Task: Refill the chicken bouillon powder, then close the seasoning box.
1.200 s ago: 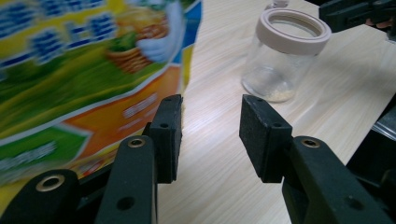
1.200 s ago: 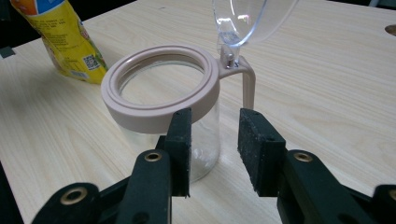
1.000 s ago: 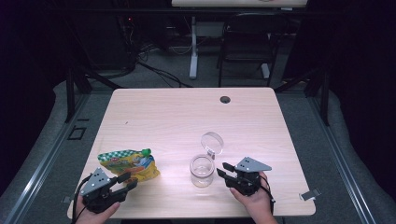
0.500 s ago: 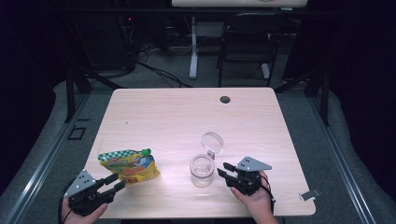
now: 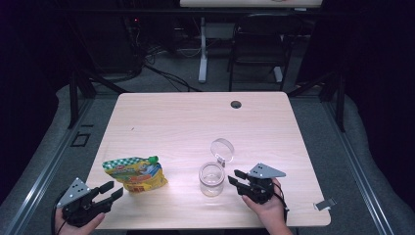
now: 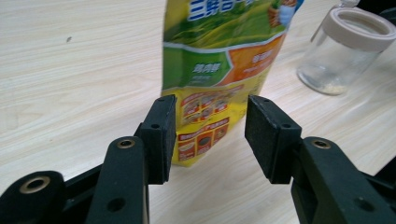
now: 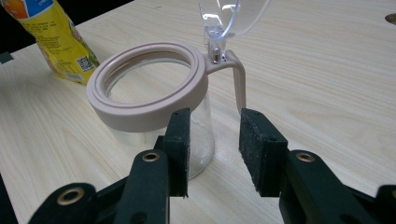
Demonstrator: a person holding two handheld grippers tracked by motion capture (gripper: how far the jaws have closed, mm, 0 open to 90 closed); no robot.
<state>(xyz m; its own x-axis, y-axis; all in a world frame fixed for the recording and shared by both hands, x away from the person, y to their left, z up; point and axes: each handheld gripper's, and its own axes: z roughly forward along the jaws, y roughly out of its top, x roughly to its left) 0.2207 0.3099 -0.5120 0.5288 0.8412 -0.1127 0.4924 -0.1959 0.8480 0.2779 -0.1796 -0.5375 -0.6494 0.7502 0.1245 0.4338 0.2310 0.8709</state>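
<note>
A yellow and green snack pouch (image 5: 135,174) with a green cap lies on the wooden table (image 5: 195,122) near its front left. My left gripper (image 5: 111,191) is open just short of the pouch's bottom edge (image 6: 205,135), nothing between its pads. A clear glass jar (image 5: 212,178) with a beige rim (image 7: 144,88) stands at the front middle, its clear hinged lid (image 5: 222,148) flipped up behind it. My right gripper (image 5: 235,178) is open right beside the jar (image 7: 196,135), holding nothing.
A dark round grommet (image 5: 236,104) sits in the table's far edge. A small grey clip (image 5: 324,204) lies off the front right corner. Chairs, desk legs and cables stand on the floor beyond the table.
My left gripper has pulled back toward the front left corner, away from the pouch it was touching. The pouch, the jar and my right gripper stay put.
</note>
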